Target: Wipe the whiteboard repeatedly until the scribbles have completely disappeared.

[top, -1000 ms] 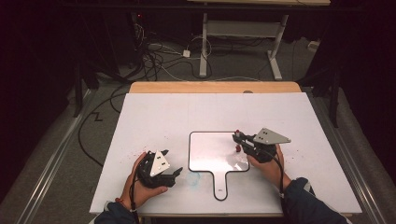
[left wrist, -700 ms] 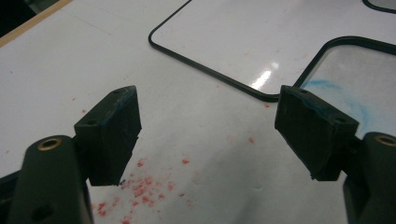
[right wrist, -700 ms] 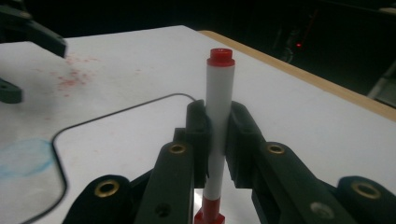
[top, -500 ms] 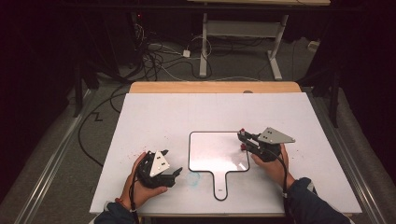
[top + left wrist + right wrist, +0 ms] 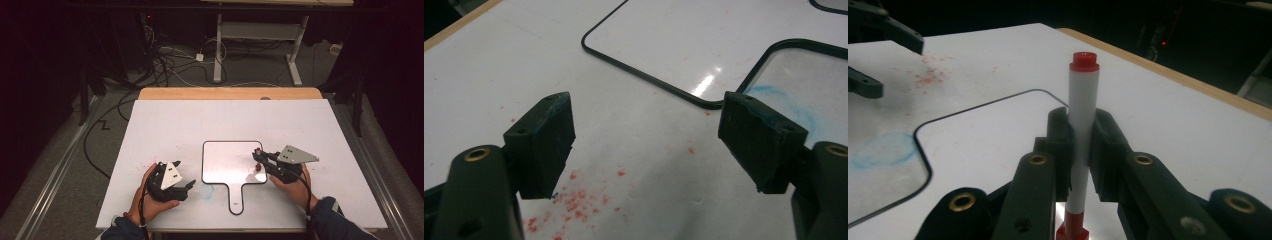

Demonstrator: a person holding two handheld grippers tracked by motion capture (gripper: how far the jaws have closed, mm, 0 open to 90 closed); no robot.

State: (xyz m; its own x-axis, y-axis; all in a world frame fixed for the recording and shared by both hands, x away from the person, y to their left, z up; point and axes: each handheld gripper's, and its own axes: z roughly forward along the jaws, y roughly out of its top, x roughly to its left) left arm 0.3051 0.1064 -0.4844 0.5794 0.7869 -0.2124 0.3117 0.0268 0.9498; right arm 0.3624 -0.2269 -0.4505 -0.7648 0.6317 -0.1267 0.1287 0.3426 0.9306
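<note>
My right gripper (image 5: 1079,150) pinches a red-capped marker (image 5: 1082,120) across the middle of its white barrel, upright over the right edge of the small handled whiteboard (image 5: 227,160), with one red end above the jaws and the other below them. It should be light and stiff, but the round plastic barrel looks smooth, so I judge it could swivel or slide between the pads if the tip is pushed hard; a grip nearer the writing end would steady it. My left gripper (image 5: 649,140) rests on the table (image 5: 165,125) to the left of the board, jaws spread with nothing between them, over red specks and near a blue smudge (image 5: 784,97).
</note>
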